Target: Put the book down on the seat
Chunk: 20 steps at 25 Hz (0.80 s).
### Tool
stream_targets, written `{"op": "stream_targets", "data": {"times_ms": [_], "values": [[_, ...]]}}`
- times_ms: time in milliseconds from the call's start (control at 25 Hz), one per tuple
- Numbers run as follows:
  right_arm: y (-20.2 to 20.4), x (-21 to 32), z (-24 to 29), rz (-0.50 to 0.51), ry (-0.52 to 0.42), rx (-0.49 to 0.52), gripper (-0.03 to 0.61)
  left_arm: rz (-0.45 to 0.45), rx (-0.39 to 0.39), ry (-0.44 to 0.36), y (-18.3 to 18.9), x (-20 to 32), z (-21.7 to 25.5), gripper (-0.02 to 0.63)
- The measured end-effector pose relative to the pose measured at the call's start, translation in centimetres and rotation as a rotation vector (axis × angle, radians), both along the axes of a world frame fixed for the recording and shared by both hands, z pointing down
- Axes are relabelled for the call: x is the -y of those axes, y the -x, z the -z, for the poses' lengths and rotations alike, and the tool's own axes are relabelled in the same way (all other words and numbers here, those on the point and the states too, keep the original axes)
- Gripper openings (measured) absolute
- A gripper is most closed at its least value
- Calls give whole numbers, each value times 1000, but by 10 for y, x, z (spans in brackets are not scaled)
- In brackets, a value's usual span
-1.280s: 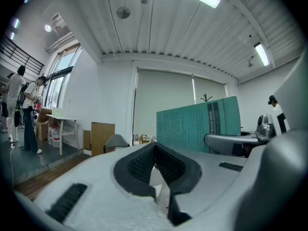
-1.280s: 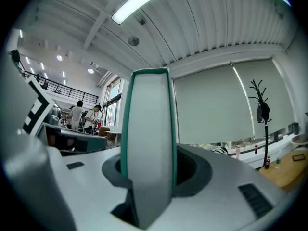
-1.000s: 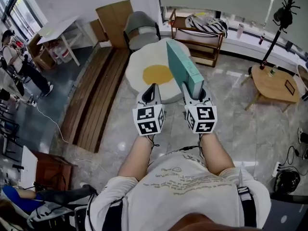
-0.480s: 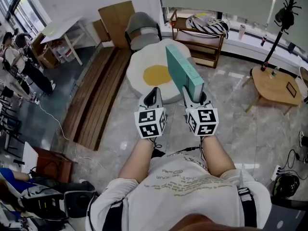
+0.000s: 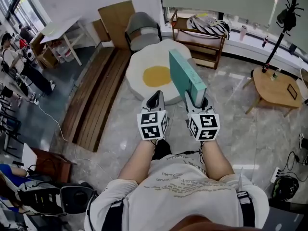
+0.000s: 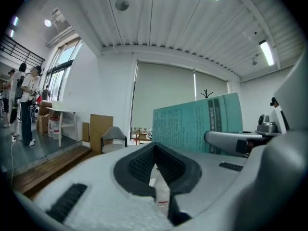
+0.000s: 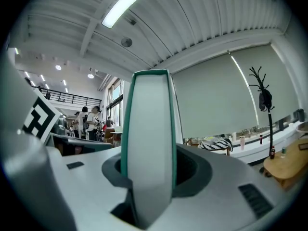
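A thick teal book stands on edge, gripped at its near lower end by my right gripper, which is shut on it. In the right gripper view its white page edge fills the gap between the jaws. My left gripper floats beside it on the left, shut and empty; its dark pads meet in a narrow V. The book's cover shows to its right. Beyond both grippers a low fried-egg-shaped seat, white with a yellow middle, lies on the floor. A grey chair stands behind it.
A wooden platform runs along the left. A wooden shelf unit holding a striped bag sits at the back, a round wooden table and a coat stand to the right. People stand far left near a white table.
Both grippers have drifted a little lower and nearer in the head view, the book moving with the right one. The people at the left have shifted about.
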State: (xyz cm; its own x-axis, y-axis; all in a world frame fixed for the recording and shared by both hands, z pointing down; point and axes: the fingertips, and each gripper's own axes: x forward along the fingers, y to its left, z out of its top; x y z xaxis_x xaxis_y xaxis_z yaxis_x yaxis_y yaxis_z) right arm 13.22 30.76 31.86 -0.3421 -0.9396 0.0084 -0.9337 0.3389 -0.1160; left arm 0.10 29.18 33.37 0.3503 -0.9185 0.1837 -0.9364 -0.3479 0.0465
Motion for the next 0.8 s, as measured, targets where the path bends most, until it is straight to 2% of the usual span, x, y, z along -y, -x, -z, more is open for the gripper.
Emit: {"op": "stream_targets", "data": {"times_ms": [200, 800], "values": [[-4, 30, 1, -14, -4, -1, 172, -20, 6, -14, -6, 27, 0, 20], [38, 145, 22, 5, -22, -37, 172, -12, -36, -8, 36, 142, 9, 20]]}}
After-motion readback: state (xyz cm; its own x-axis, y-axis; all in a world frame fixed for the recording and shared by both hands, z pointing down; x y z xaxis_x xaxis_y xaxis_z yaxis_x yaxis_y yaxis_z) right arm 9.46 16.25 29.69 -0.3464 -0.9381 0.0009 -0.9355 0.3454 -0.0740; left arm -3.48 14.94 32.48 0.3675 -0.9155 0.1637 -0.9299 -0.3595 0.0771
